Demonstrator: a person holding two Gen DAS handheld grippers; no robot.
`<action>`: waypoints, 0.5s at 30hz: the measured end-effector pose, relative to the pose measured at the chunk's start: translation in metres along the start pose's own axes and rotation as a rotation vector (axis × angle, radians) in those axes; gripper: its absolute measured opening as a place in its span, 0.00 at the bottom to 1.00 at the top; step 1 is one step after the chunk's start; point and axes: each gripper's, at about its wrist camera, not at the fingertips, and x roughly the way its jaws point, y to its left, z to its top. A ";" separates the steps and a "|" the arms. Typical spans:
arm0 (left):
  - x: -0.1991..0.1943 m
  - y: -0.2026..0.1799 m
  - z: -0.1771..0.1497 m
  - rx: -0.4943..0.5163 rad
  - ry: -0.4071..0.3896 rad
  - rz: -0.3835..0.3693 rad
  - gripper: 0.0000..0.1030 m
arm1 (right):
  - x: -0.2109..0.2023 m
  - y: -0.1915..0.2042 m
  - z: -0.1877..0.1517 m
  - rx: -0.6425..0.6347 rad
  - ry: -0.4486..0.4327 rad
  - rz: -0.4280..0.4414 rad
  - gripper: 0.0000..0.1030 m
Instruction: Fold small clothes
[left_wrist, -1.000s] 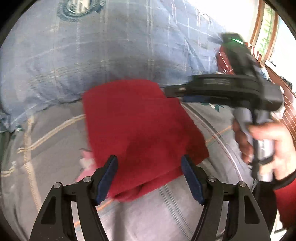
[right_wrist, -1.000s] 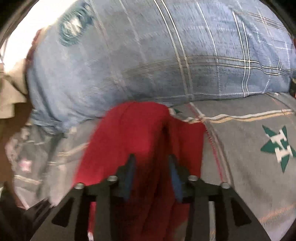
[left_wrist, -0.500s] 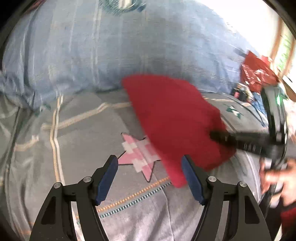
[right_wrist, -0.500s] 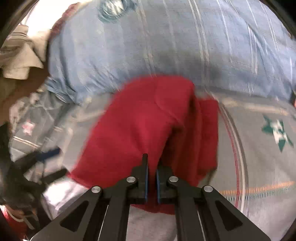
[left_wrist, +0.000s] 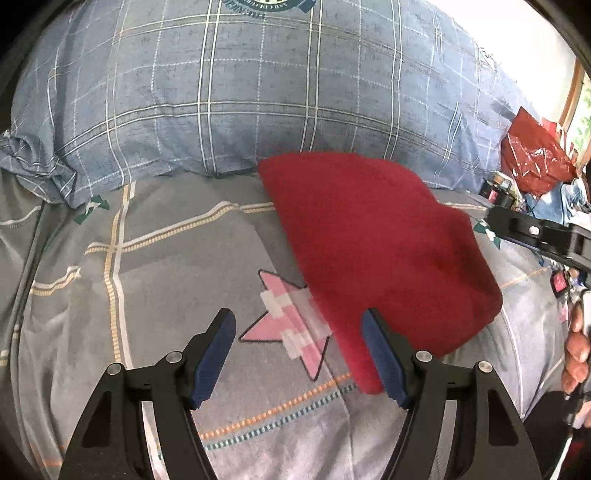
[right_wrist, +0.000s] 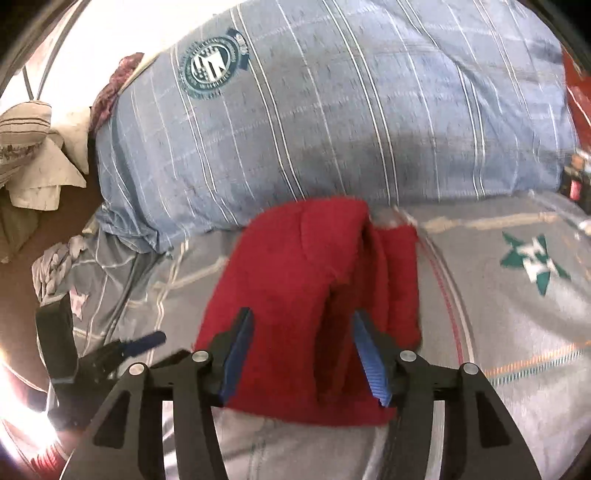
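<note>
A red folded garment (left_wrist: 380, 251) lies on the grey checked bedsheet (left_wrist: 177, 266), just in front of a blue plaid pillow (left_wrist: 258, 85). It also shows in the right wrist view (right_wrist: 295, 280), with a fold ridge down its right side. My left gripper (left_wrist: 297, 354) is open and empty, above the sheet at the garment's near left edge. My right gripper (right_wrist: 303, 354) is open, its fingers straddling the garment's near edge without closing on it. The right gripper also shows at the right edge of the left wrist view (left_wrist: 535, 236).
A pink star print (left_wrist: 291, 325) and a green star print (right_wrist: 535, 262) mark the sheet. A red plastic bag (left_wrist: 535, 158) and clutter lie at the far right. Crumpled pale cloth (right_wrist: 33, 158) lies far left. The left gripper shows in the right wrist view (right_wrist: 96, 354).
My right gripper was shut on the red garment half a second ago and has now opened. The left gripper has drawn back left off the garment, and stays open.
</note>
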 end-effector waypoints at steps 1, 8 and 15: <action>0.002 -0.001 0.002 -0.003 -0.001 -0.004 0.68 | 0.004 0.004 0.004 -0.024 -0.001 -0.008 0.56; 0.028 -0.005 0.023 -0.042 0.015 -0.085 0.74 | 0.051 -0.002 0.010 -0.107 0.036 -0.162 0.52; 0.070 -0.006 0.037 -0.086 0.076 -0.193 0.82 | 0.058 -0.045 -0.007 0.021 0.020 -0.082 0.72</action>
